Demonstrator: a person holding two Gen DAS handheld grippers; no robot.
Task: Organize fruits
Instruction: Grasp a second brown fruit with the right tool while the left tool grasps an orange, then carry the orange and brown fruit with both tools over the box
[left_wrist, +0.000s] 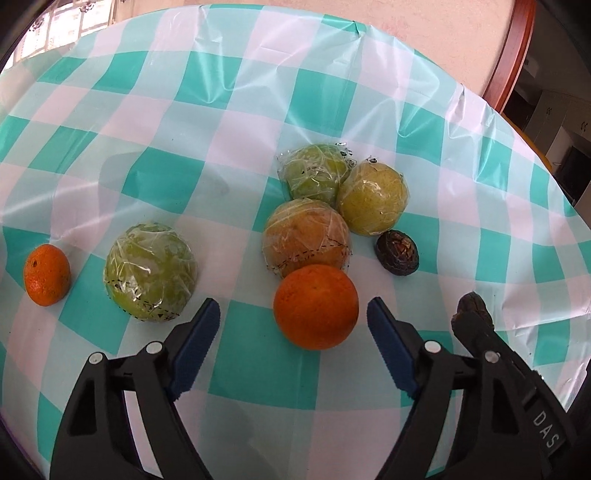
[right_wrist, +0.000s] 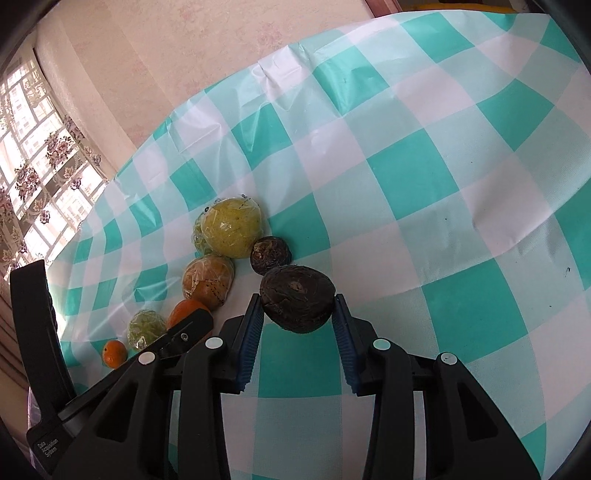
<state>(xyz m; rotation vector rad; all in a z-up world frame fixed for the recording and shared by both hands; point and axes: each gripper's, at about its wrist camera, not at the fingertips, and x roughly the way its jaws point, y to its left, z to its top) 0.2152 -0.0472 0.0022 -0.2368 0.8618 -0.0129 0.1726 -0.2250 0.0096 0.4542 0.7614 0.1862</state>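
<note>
My left gripper (left_wrist: 293, 312) is open, its blue pads either side of a bare orange (left_wrist: 316, 306) on the checked tablecloth. Behind the orange lie a wrapped orange fruit (left_wrist: 306, 238), two wrapped green fruits (left_wrist: 314, 173) (left_wrist: 373, 199) and a dark brown fruit (left_wrist: 397, 251). To the left lie another wrapped green fruit (left_wrist: 151, 271) and a small orange (left_wrist: 47, 275). My right gripper (right_wrist: 298, 300) is shut on a second dark brown fruit (right_wrist: 297, 298), just above the cloth, beside the first dark fruit (right_wrist: 270, 254).
The table's far edge (left_wrist: 354, 27) meets a pale wall. A wooden door frame (left_wrist: 511, 55) stands at the right. A window with lace curtain (right_wrist: 33, 162) is at the left. Open checked cloth (right_wrist: 443, 166) spreads to the right of the fruit group.
</note>
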